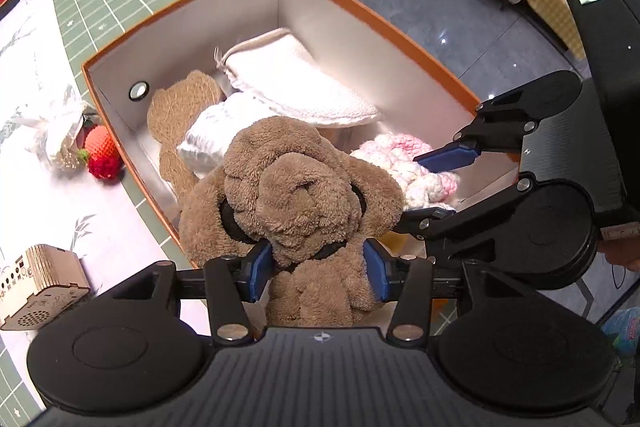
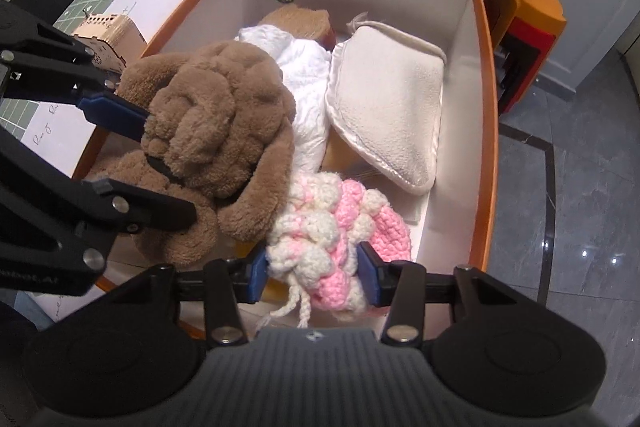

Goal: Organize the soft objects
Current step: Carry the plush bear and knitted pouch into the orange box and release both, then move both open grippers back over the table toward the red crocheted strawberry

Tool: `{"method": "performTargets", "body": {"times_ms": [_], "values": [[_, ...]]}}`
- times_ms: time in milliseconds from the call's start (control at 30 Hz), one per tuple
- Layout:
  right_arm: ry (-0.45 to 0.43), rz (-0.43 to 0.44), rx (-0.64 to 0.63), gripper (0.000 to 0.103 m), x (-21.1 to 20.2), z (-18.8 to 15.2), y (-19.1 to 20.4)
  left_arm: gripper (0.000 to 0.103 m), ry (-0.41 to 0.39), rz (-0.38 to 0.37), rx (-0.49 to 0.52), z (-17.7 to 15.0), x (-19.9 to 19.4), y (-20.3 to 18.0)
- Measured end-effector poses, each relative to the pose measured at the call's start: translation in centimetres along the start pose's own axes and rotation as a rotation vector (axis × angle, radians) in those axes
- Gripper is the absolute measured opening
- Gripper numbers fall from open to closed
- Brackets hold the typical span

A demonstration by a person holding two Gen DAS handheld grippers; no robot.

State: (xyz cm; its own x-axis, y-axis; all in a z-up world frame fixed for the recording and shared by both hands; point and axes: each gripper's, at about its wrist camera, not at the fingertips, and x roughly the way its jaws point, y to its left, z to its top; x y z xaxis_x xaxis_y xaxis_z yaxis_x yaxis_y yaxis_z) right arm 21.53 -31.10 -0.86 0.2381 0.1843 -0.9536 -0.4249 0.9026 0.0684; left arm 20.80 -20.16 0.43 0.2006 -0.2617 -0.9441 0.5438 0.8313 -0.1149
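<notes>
My left gripper (image 1: 318, 267) is shut on a brown plush dog (image 1: 296, 195) at its neck and holds it over the near end of an orange-rimmed box (image 1: 180, 1). The dog also shows in the right wrist view (image 2: 208, 131), with the left gripper (image 2: 160, 163) around it. My right gripper (image 2: 316, 275) is shut on a pink and white crocheted piece (image 2: 336, 227) inside the box (image 2: 484, 107); it shows in the left wrist view (image 1: 404, 163) too, beside the right gripper (image 1: 432, 187). A cream pouch (image 2: 384, 111), a white cloth (image 2: 308, 99) and a flat brown bear shape (image 1: 176, 111) lie in the box.
A crocheted strawberry (image 1: 104, 151) and a white bag (image 1: 56, 131) lie on the table left of the box. A wooden box (image 1: 36, 283) stands at the near left. An orange stool (image 2: 528, 27) stands past the box. Grey floor lies to the right.
</notes>
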Motion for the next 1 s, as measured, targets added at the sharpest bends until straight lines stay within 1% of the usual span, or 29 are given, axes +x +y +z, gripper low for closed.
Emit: {"method": "performTargets", "body": {"times_ms": [33,133,200,300,400,500,600,667,800,867,1000], "values": [[0.010,-0.002,-0.005,0.050,0.3,0.1,0.1,0.058,0.006,-0.001,0.000,0.0,0.2,0.0],[0.030,-0.008,-0.020,0.051,0.8,0.2,0.1,0.059,0.022,-0.003,0.002,0.1,0.4,0.1],[0.035,-0.009,-0.026,0.052,0.9,0.2,0.2,0.059,0.020,0.002,0.003,0.2,0.4,0.1],[0.038,-0.009,-0.025,0.053,0.7,0.1,0.4,0.059,0.015,-0.013,-0.007,0.2,0.3,0.4],[0.024,-0.021,-0.022,0.056,0.0,0.1,0.6,0.059,-0.002,-0.025,-0.013,0.0,-0.2,0.6],[-0.012,-0.032,-0.013,0.058,-1.3,0.1,0.7,0.059,-0.044,-0.033,-0.014,-0.5,-1.4,0.8],[-0.083,-0.054,0.011,0.058,-3.0,0.0,1.1,0.059,-0.132,-0.031,-0.017,-1.4,-3.4,1.2],[-0.151,-0.065,0.034,0.058,-4.5,-0.2,1.7,0.059,-0.203,-0.045,-0.026,-2.3,-4.8,1.7],[-0.290,-0.083,0.061,0.061,-6.6,-0.8,3.8,0.059,-0.370,-0.081,-0.068,-5.0,-7.4,3.1],[-0.364,-0.089,0.049,0.062,-7.3,-0.9,5.5,0.059,-0.441,-0.067,-0.086,-6.5,-8.4,3.8],[-0.489,-0.076,0.024,0.063,-8.1,-1.4,9.2,0.059,-0.572,0.016,-0.138,-10.1,-10.3,5.1]]}}
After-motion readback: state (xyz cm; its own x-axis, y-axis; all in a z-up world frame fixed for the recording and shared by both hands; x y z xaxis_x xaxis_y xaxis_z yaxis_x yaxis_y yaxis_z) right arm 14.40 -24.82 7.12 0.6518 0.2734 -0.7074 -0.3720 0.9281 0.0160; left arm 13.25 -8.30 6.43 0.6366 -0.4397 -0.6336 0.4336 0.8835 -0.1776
